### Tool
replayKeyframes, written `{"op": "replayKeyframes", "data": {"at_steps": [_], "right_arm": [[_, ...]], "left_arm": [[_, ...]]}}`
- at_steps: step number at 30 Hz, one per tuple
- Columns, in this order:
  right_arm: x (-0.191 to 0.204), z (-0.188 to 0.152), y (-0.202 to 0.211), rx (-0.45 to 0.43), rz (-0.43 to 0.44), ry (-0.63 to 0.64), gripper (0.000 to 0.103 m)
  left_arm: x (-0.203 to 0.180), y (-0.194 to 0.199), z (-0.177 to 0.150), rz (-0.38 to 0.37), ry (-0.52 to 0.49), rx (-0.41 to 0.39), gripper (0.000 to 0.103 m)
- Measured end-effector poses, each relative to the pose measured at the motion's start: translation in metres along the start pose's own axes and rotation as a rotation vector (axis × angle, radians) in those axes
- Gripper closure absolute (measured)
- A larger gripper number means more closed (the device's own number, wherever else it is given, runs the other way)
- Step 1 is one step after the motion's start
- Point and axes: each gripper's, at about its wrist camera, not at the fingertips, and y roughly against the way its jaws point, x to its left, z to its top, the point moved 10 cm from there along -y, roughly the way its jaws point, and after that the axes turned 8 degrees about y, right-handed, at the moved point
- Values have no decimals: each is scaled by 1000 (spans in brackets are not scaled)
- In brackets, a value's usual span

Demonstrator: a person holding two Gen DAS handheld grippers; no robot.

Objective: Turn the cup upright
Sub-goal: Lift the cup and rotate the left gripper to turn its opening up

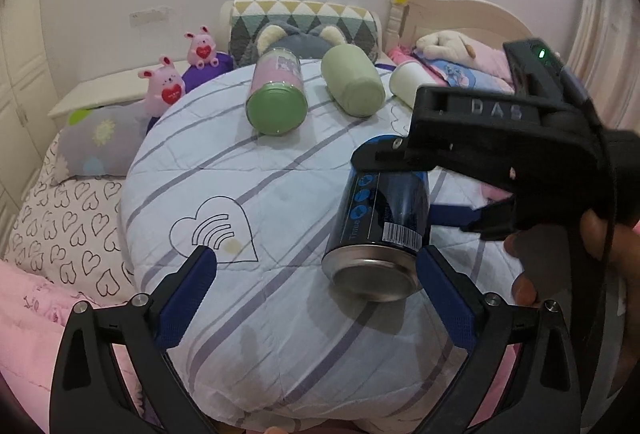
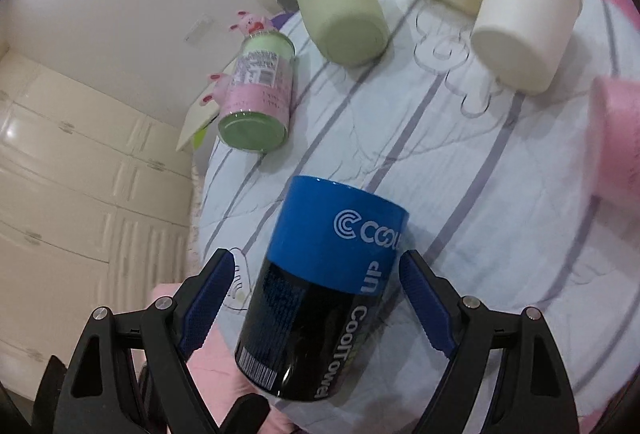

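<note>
The black-and-blue canister (image 1: 378,230) (labelled CoolTowel) sits tilted off the striped quilt (image 1: 280,334) near its front edge, between the right gripper (image 2: 318,294)'s blue pads, which flank it without clearly pressing. The left gripper (image 1: 316,274) is spread wide, holding nothing, its right pad beside the canister's metal base.

setting: a home bedroom, as we read it. a bed (image 1: 280,194) with a cream wooden headboard (image 1: 452,14) fills our left-wrist view, under a pale striped quilt (image 1: 260,334) printed with a heart outline. at its head we list a triangle-patterned pillow (image 1: 304,14), a grey plush animal (image 1: 300,36), two pink plush bunnies (image 1: 166,84) holding red hearts, and a heart-print pillow (image 1: 68,234). in our right-wrist view we note cream panelled wardrobe doors (image 2: 72,174) along the wall.
</note>
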Motion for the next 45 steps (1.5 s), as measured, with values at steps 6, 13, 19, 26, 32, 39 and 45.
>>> {"op": "replayKeyframes", "data": {"at_steps": [6, 13, 19, 26, 32, 39, 45], "right_arm": [[1, -5, -9, 9, 46, 39, 28], [8, 4, 5, -52, 7, 176, 29], [11, 11, 17, -90, -32, 254, 29], [10, 17, 22, -124, -58, 298, 29], [7, 21, 30, -140, -63, 319, 30], [4, 29, 30, -147, -69, 327, 30], [2, 35, 30, -155, -84, 341, 30]], "left_arm": [[-5, -6, 1, -39, 0, 22, 0], [-14, -10, 2, -28, -19, 29, 0], [-20, -19, 3, -16, -16, 48, 0], [-26, -29, 7, 3, -22, 58, 0], [-27, -38, 12, 16, -18, 68, 0], [-32, -46, 15, 23, -28, 75, 0], [-37, -52, 27, 19, -40, 62, 0]]}}
